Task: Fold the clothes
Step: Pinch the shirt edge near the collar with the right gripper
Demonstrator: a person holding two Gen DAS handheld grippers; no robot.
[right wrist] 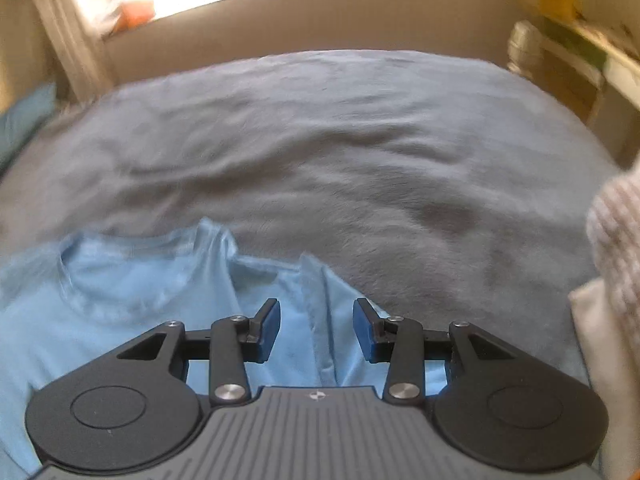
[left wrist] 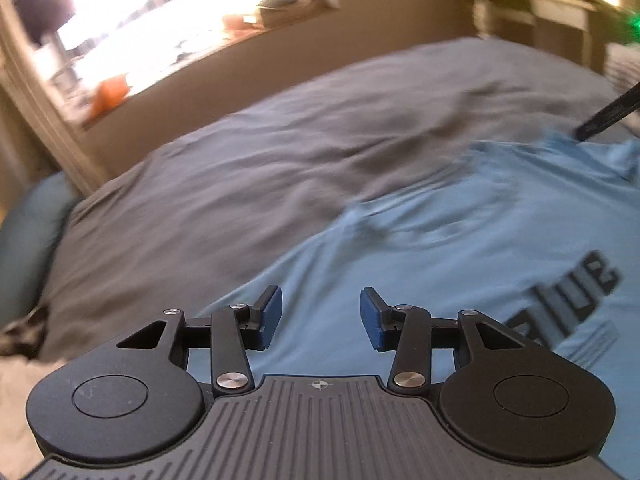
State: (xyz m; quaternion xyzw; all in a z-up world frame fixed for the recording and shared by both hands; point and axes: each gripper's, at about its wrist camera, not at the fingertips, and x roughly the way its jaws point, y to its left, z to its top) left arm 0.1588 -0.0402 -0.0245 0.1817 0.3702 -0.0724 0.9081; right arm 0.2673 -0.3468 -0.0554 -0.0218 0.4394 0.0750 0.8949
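Now, from the left wrist we see our left gripper (left wrist: pixel 321 318) hanging above the light blue T-shirt (left wrist: pixel 460 232), jaws parted with nothing between them, the shirt spread flat on the grey bedcover (left wrist: pixel 240 168). From the right wrist, our right gripper (right wrist: pixel 316 330) likewise stands apart and empty over the shirt's sleeve (right wrist: pixel 320 312), beside the collar (right wrist: pixel 132 280).

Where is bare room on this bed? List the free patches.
Free: the grey bedspread between the light blue T-shirt and the beige wall below the window, and right of the shirt toward the knitted pale fabric. Crowded: the near left, covered by the shirt.
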